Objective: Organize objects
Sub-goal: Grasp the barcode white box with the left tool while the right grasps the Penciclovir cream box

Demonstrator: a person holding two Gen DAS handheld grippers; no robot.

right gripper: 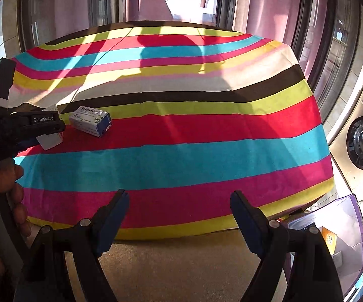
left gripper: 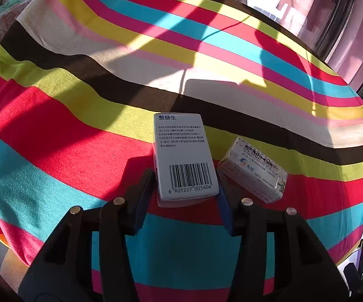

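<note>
My left gripper is shut on a white medicine box with a barcode, holding it by its near end just above the striped tablecloth. A second, smaller white and blue medicine box lies on the cloth right beside it, to the right. In the right wrist view the left gripper is at the far left with the held box partly hidden, and the smaller box lies next to it. My right gripper is open and empty over the table's near edge.
The table is covered by a brightly striped cloth with strong sun and shadows. Windows stand behind the table. A washing machine is at the right, with bags and a box on the floor beside the table.
</note>
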